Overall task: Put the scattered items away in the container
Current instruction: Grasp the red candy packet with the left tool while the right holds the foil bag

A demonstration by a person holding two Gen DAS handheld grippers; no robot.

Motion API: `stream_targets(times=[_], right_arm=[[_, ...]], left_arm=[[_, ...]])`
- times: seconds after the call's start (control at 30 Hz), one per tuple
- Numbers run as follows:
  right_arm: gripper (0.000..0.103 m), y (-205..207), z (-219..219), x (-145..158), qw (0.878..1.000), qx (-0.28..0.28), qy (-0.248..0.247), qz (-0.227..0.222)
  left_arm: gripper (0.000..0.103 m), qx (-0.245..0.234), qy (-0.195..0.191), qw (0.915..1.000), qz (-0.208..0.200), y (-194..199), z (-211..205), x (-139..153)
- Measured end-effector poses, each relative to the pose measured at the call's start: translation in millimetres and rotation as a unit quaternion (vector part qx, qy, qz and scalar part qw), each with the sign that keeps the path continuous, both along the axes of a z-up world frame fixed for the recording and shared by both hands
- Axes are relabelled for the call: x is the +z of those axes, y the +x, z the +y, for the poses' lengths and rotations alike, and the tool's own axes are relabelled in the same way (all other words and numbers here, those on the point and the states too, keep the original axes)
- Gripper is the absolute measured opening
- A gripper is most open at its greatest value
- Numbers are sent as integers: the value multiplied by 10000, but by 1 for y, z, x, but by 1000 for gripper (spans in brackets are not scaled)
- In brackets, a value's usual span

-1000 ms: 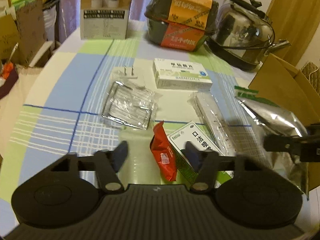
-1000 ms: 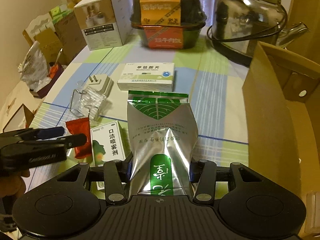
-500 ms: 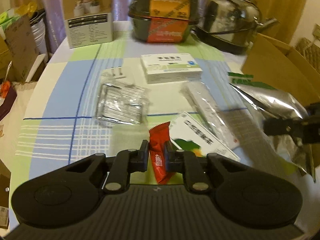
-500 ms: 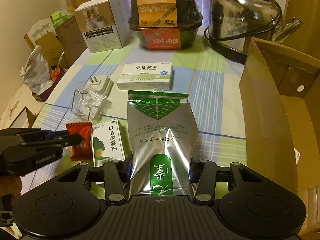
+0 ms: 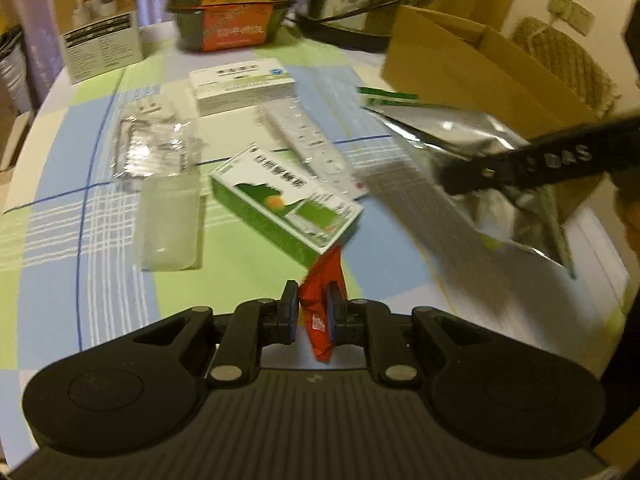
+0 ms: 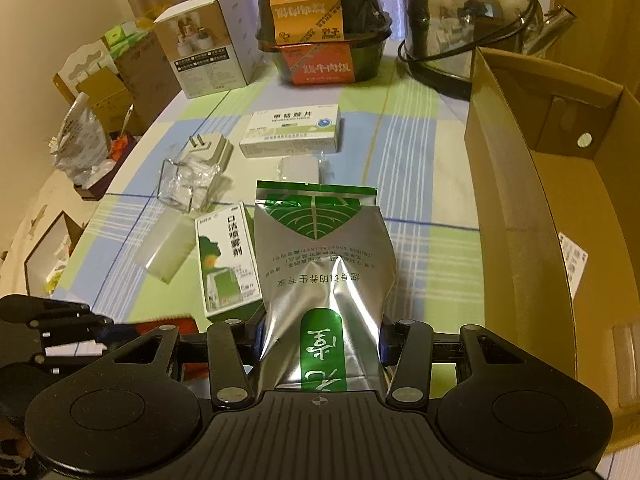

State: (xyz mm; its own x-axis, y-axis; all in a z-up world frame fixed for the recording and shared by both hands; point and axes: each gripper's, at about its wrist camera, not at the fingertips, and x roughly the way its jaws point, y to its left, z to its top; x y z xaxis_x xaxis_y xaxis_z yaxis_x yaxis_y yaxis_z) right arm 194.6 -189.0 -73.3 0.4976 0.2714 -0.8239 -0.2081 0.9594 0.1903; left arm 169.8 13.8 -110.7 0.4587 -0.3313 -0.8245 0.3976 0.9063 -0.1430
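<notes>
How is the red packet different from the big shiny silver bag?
The red packet is small and plain red; the silver bag is much bigger, shiny, with green patches. The left claw pinches the packet; the right claw grips the bag. Both are soft pouches, held up off the table.

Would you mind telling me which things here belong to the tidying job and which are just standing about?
Job:
red sachet, in the left hand-held gripper
silver pouch, in the right hand-held gripper
green box
white medicine box
plug adapter
cardboard box

Standing about:
kettle
meal bowl
carton
</notes>
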Motion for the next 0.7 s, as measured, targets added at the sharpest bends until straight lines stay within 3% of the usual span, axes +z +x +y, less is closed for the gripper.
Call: stream_targets(times=[0.03,0.1,0.27,0.37,0.47,0.57,0.7], right_arm=[[50,-1,-1,-1,10000,-11,8,11],[50,-3,-2,-3,10000,-35,21,30],[50,-4,-2,-7,10000,-36,43,41],[50,-4,-1,-8,10000,-40,47,30],[50,-4,0,-9,10000,-38,37,9],[50,-5,-1,-9,10000,-63,4,-37],[50,-5,-4,-9,9999,-87,9,-61]], left_arm=[[19,89,33,10000,18,2,1,-2],[40,276,98,9996,63,3,3,-7],[63,1019,151,9943,258,3,5,-12],[63,1344,138,9903,320,2,-2,-16],[63,1287,405,9907,167,2,-18,-22],[52,1109,806,9905,23,2,-31,-30],[37,1055,829,9910,-11,-3,-30,-33]])
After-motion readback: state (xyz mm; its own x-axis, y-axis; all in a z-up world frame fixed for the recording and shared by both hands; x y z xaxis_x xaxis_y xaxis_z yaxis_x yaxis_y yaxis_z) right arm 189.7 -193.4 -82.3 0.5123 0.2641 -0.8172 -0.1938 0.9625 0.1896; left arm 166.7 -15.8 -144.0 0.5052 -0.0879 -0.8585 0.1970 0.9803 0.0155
